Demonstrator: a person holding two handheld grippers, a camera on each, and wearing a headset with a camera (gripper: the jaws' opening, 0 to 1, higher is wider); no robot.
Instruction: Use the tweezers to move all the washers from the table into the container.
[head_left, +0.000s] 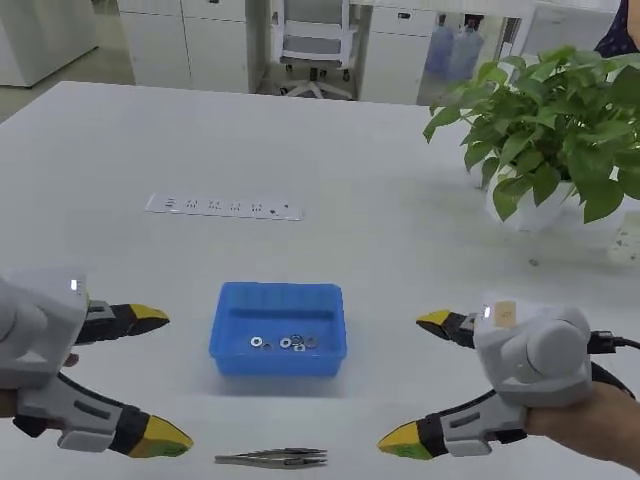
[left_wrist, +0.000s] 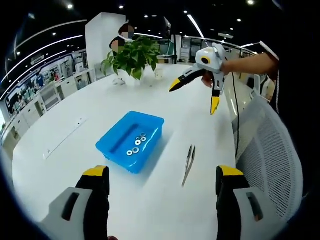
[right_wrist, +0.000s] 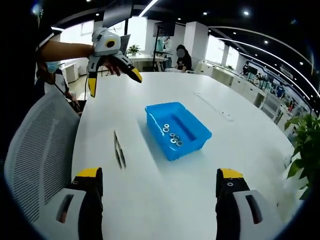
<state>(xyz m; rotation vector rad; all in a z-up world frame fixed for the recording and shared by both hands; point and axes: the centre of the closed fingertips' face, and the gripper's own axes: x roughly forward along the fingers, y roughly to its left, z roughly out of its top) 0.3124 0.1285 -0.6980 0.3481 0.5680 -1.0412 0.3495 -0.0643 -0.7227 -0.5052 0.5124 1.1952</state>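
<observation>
Washers (head_left: 285, 343) lie in a small cluster on the floor of the blue container (head_left: 225, 340), and I can make out none loose on the white table (head_left: 400, 230), so the job looks about finished. They are small flat metal rings, some touching. The tweezers (head_left: 272, 458) lie flat on the table just in front of the container, arms nearly together, holding nothing. The left gripper (head_left: 176, 378) and right gripper (head_left: 401, 380) hover on either side, jaws spread wide and empty. The risk is in the pickup: so thin a tool (flat against a smooth top) may skid or twist out from under broad jaws, or get nudged into the container and jolt the washers.
</observation>
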